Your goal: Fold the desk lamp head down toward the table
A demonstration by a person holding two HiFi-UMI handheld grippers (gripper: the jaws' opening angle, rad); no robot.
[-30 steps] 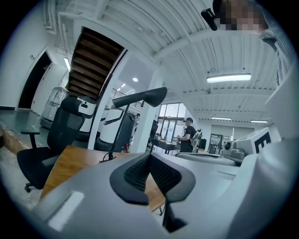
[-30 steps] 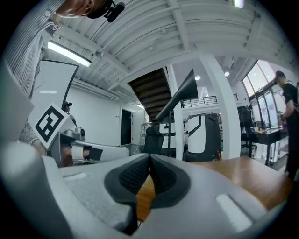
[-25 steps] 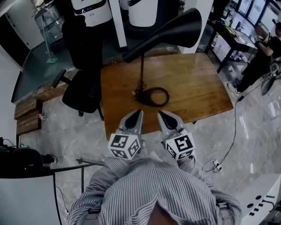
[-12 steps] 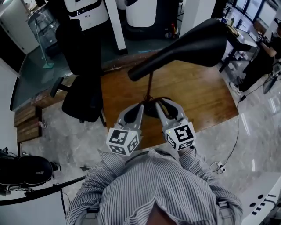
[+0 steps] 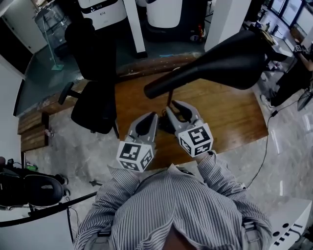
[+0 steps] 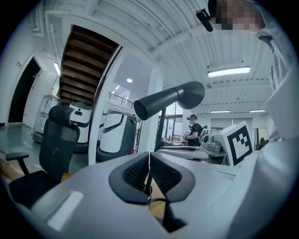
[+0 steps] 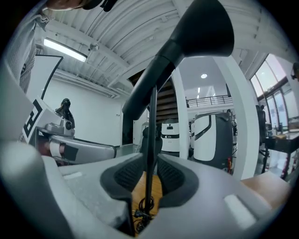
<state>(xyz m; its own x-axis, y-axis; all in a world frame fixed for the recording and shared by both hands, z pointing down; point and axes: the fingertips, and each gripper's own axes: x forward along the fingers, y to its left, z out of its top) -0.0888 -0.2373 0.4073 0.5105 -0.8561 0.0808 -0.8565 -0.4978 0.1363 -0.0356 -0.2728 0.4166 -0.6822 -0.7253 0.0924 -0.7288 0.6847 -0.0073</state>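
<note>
The black desk lamp stands on the wooden table (image 5: 230, 117); its long cone head (image 5: 220, 66) (image 6: 170, 99) (image 7: 187, 42) is raised, near level, high above the tabletop. Its thin stem (image 5: 170, 100) (image 7: 150, 130) rises from a base mostly hidden behind my grippers. My right gripper (image 5: 172, 108) (image 7: 149, 175) is open at the stem, which shows in the gap between its pads, touching neither. My left gripper (image 5: 152, 117) (image 6: 149, 163) is shut and empty, just left of the stem (image 6: 160, 126).
A black office chair (image 5: 93, 93) stands at the table's left edge. White machines (image 5: 100, 10) and a pillar stand behind the table. A cable (image 5: 261, 146) trails on the floor to the right, near another desk (image 5: 274, 41) and a person (image 5: 299, 58).
Both grippers have moved forward over the table's near edge to the lamp stem. The right one now has its open jaws at the stem. The lamp head has not tilted.
</note>
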